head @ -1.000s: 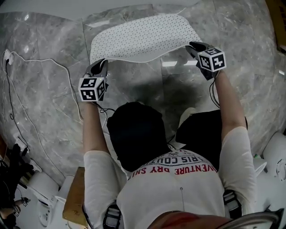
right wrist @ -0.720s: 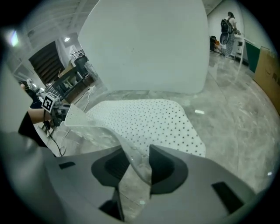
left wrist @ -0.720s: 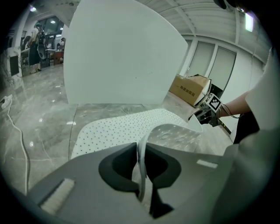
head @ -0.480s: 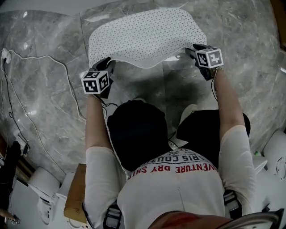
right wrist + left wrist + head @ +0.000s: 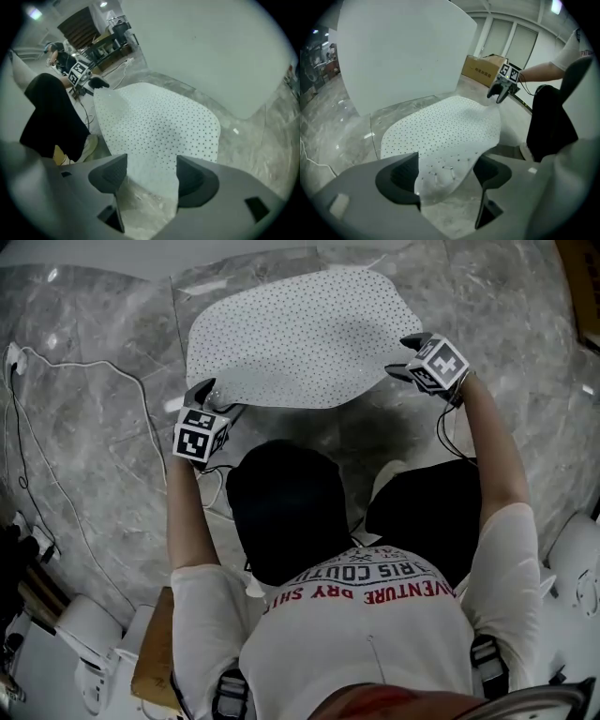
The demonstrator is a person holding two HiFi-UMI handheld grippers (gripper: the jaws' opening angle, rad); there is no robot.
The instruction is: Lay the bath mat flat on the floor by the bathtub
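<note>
- Bath mat (image 5: 300, 338): white, dotted, spread on the marble floor (image 5: 84, 456). Its far edge runs just beside the pale wall taken to be the bathtub (image 5: 403, 51). Its near edge faces the kneeling person.
- Left gripper (image 5: 214, 399): the jaws have just been opening and now stand spread. The near-left corner of the mat lies loose between them, with no pad pressing on it.
- Right gripper (image 5: 403, 357): likewise just opened and spread wide. The near-right corner lies loose between its jaws.
- Stage, as judged: the mat is released and nearly flat. What remains is to draw both grippers clear.
- Hazard 1: a corner lying between the jaws may catch on a pad as the gripper backs off, which would lift or fold that corner.
- Hazard 2: the floor looks polished, so a sideways brush could slide the whole mat away from the tub.
- Hazard 3: a white cable (image 5: 112, 381) trails on the floor left of the mat, where a wide swing of the left gripper could snag it.
- Edges and room: the tub wall closes the far side. The person's knees (image 5: 286, 512) crowd the near side. There is bare floor to the left and right, and upward looks the freest way out.
</note>
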